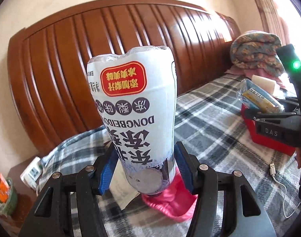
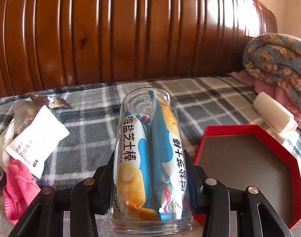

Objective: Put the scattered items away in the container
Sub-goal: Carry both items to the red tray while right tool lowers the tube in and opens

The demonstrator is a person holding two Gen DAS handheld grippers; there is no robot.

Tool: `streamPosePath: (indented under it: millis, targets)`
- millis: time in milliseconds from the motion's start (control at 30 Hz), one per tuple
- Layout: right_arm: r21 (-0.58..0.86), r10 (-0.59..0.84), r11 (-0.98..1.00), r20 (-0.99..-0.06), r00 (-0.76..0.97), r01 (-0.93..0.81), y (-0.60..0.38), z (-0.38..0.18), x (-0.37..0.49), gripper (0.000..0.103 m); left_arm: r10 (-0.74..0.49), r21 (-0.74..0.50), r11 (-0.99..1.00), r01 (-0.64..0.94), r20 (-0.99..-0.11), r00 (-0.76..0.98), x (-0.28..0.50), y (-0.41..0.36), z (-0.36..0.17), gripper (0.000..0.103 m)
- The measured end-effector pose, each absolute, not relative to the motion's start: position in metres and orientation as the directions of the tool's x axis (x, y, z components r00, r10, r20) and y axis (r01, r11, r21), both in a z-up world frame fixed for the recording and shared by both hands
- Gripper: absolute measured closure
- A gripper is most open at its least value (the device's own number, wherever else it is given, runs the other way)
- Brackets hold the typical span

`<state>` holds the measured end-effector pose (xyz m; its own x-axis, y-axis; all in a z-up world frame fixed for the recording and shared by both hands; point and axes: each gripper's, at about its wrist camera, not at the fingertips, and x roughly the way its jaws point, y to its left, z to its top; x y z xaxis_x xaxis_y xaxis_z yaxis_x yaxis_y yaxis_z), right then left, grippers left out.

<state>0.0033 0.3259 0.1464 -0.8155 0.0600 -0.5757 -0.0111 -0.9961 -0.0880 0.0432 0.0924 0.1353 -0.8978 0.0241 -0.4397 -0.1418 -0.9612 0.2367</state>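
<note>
My left gripper (image 1: 145, 151) is shut on a drink bottle (image 1: 134, 106) with a white label, held bottom-end away from the camera above the plaid bed cover. In the right wrist view, my right gripper (image 2: 150, 158) is shut on a clear plastic jar (image 2: 148, 154) with cheese stick packets inside. Just right of that jar on the bed lies the red octagonal box (image 2: 229, 128), open with a grey floor. The left wrist view shows the right gripper (image 1: 275, 118) with its jar (image 1: 257, 96) over the red box (image 1: 269, 140).
A white snack packet (image 2: 35, 138), foil wrappers (image 2: 31, 106) and a pink cloth (image 2: 18, 183) lie at the left on the bed. A white roller (image 2: 273, 110) and folded floral quilt (image 2: 278, 63) sit behind the box. A wooden headboard (image 2: 110, 29) stands behind. A USB cable (image 1: 276, 177) trails nearby.
</note>
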Motion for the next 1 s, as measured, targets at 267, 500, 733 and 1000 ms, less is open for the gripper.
streamPosePath:
  millis: [267,500,733,1000]
  targets:
    - [-0.188,0.243,-0.968,-0.560,-0.792,-0.164,0.396,0.153,0.012,0.053,0.136,0.238,-0.936,-0.258,-0.431,-0.892,0.031,0.171,0.155,0.042]
    - [-0.140,0.357,-0.929,-0.586,-0.728,-0.343,0.480,0.144,0.023,0.053,0.263,0.257,-0.873,-0.416,-0.470,-0.842,0.013,0.268,0.153,0.042]
    - [-0.116,0.434,-0.876,-0.615,-0.659,-0.469,0.553,0.129,0.030,0.053,0.401,0.189,-0.806,-0.561,-0.524,-0.752,-0.009,0.369,0.144,0.042]
    - [-0.009,0.377,-0.873,-0.647,-0.663,-0.488,0.579,0.119,0.026,0.052,0.466,0.243,-0.703,-0.668,-0.551,-0.692,-0.012,0.438,0.135,0.042]
